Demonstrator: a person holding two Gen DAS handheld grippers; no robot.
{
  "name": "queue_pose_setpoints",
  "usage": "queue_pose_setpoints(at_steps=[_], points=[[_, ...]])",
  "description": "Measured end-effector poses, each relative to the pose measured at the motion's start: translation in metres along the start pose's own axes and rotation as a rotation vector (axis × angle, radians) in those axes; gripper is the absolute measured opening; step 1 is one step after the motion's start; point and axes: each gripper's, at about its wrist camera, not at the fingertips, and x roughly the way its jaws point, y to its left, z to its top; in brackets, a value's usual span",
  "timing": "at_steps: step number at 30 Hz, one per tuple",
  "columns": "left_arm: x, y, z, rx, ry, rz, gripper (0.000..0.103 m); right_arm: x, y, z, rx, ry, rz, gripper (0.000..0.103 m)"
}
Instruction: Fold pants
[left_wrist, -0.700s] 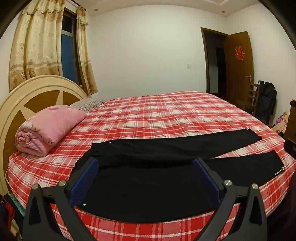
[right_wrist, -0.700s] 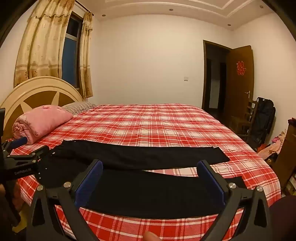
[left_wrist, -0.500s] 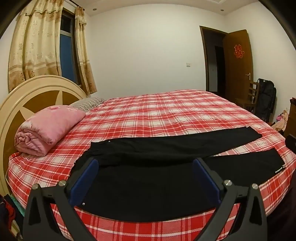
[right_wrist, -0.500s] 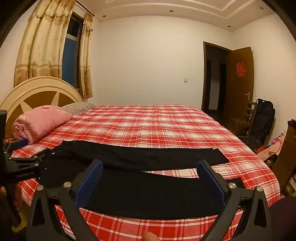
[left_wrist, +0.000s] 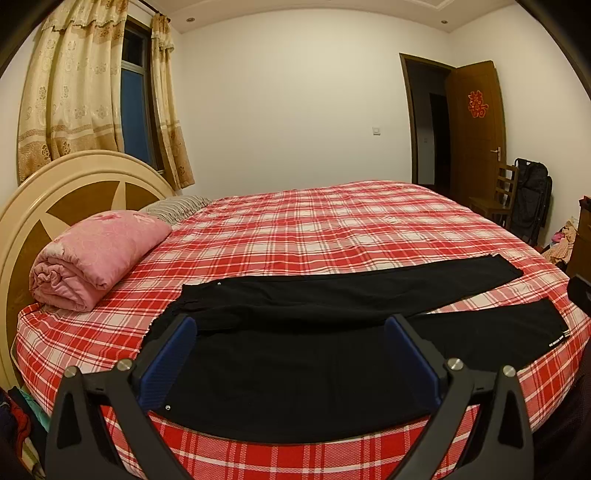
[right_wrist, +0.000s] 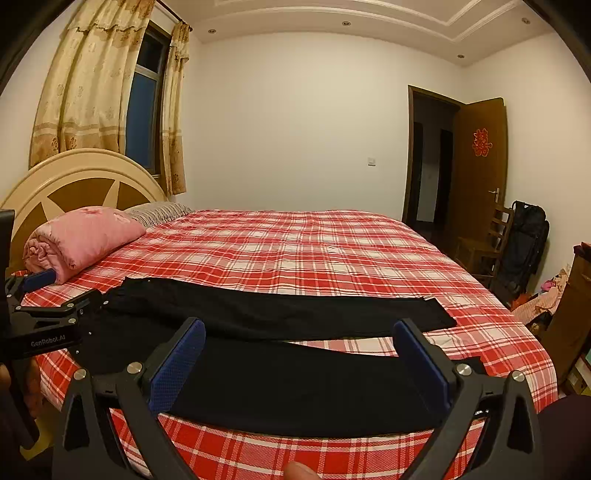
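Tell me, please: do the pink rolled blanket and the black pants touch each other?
Apart. The left wrist view shows a strip of bare checked sheet between the pink blanket and the waist end of the black pants.

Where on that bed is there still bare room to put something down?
The widest free patch is the checked bedspread beyond the black pants, reaching the far edge. A narrow wedge shows between the two legs near the hems. It is crowded at the near edge, under the pants, and by the headboard, where the pink quilt sits.
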Motion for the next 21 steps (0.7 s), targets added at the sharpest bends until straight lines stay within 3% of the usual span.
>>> queue_pose_setpoints(at_steps=[21], points=[[0.0004,0.0007,0.0012,-0.004,-0.005,-0.002,0.103,-0.0025,0.0035,-0.0002,0.0,-0.008,-0.001,0.102]])
